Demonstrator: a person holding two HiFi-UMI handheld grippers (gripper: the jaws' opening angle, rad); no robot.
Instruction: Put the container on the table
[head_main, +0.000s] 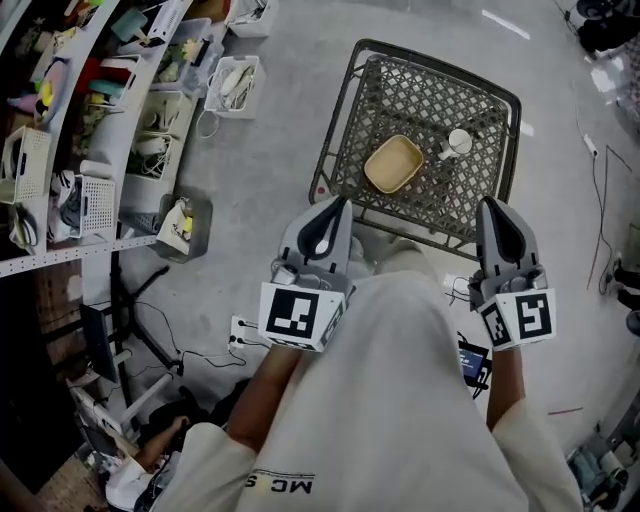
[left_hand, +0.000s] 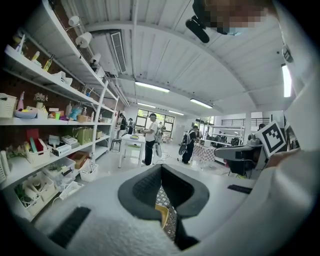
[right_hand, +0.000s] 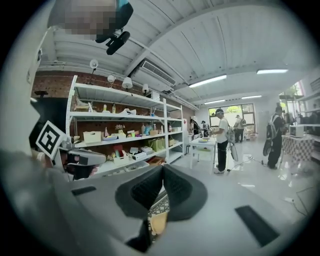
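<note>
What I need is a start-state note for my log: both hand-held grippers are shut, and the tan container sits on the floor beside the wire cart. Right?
Not quite. The head view shows the tan container lying inside the wire cart, on its mesh bottom, not on the floor. The left hand-held gripper and right hand-held gripper are indeed shut.

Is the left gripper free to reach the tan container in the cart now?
Probably yes: the container lies uncovered in the open cart, a white cup beside it. The left gripper, jaws shut, must open first.
</note>
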